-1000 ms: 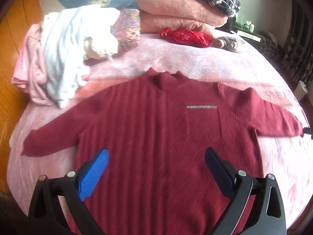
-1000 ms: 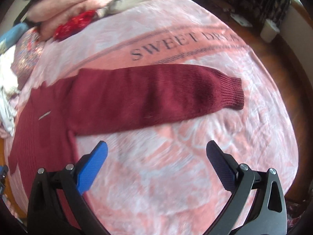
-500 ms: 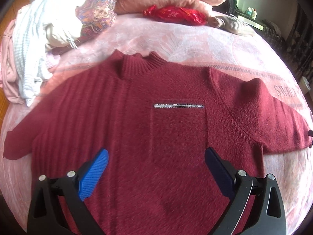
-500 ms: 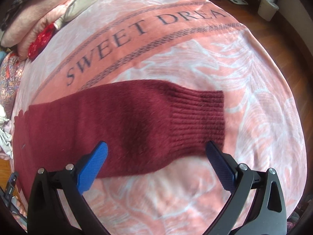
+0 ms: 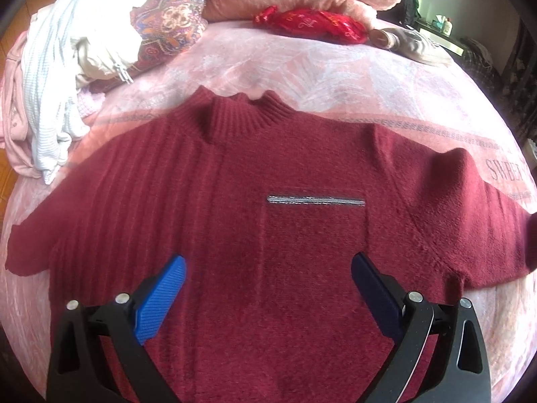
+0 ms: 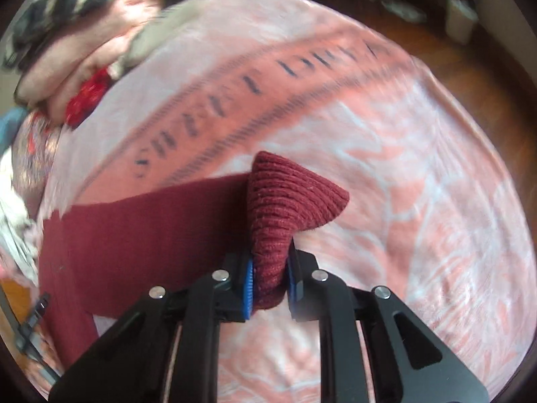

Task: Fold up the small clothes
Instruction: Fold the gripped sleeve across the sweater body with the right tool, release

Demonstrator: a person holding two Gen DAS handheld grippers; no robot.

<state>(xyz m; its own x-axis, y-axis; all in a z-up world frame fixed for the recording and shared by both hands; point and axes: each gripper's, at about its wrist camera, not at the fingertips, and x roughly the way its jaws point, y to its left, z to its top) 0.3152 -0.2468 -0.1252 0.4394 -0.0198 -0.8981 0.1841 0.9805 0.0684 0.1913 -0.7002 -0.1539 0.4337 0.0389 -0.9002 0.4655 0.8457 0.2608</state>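
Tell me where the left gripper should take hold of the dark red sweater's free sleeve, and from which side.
Grip the cuff end of the free sleeve, probably from above, jaws across its width. It lies flat on the bedspread, so only an edge pinches up. The left gripper hangs open over the sweater; the right gripper is closing on the other cuff.

Left gripper: pitched steeply down, jaws spread wide, nothing between the 2 pads. Right gripper: also pitched steeply down, jaws closing, the 2 blue pads pinching the sweater cuff bunched between them.
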